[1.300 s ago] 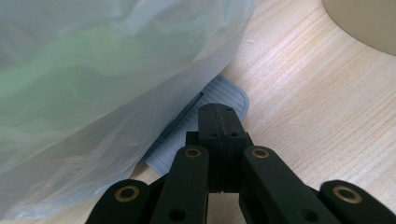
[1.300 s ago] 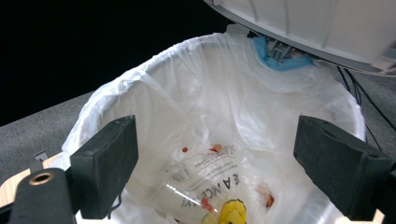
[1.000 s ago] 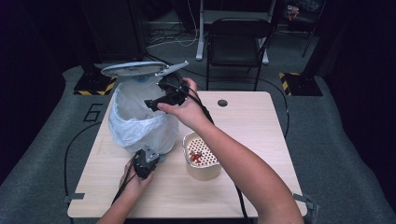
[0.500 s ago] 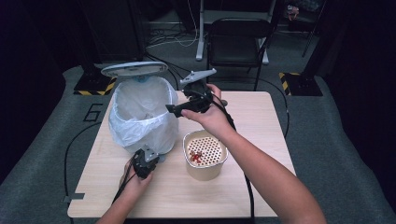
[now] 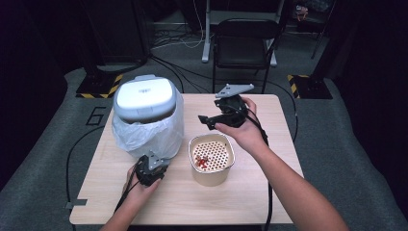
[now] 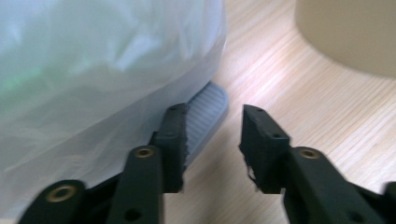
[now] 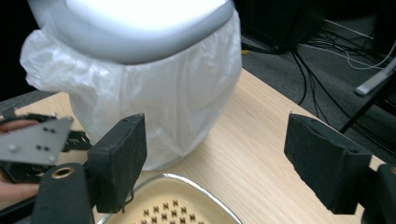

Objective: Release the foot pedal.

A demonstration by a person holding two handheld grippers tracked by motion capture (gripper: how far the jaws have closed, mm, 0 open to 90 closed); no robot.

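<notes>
The left hand-held gripper (image 5: 150,169) sits low at the near foot of the bin (image 5: 146,120), and its jaws have just been opening: in the left gripper view they stand apart, with the grey ribbed pedal (image 6: 205,114) of the bin lying beside the inner face of one jaw and bare counter (image 6: 299,93) between the tips, nothing pinched. The person's left hand (image 5: 139,187) cradles it from below, cable trailing off the front edge.

The right hand-held gripper (image 5: 211,120) hangs in the air above the far rim of the cream bowl (image 5: 211,159), gripped in the right hand (image 5: 243,130), its grey three-cornered plate (image 5: 234,89) on top. Its jaws have just been closing a little, yet in the right gripper view they are plainly wide apart with nothing between them; they point toward the bin.

The bin stands on the left part of the counter, wrapped in a crinkled white plastic liner (image 7: 168,102), and its pale grey lid (image 5: 144,98) lies down flat over the mouth. The bowl is just to the right of it, close but not touching as far as I can see. It holds a perforated insert (image 5: 209,155) with a few red scraps (image 5: 202,162) on it. Behind the counter there is a black chair (image 5: 245,43) on the grey floor, cables strewn about.
</notes>
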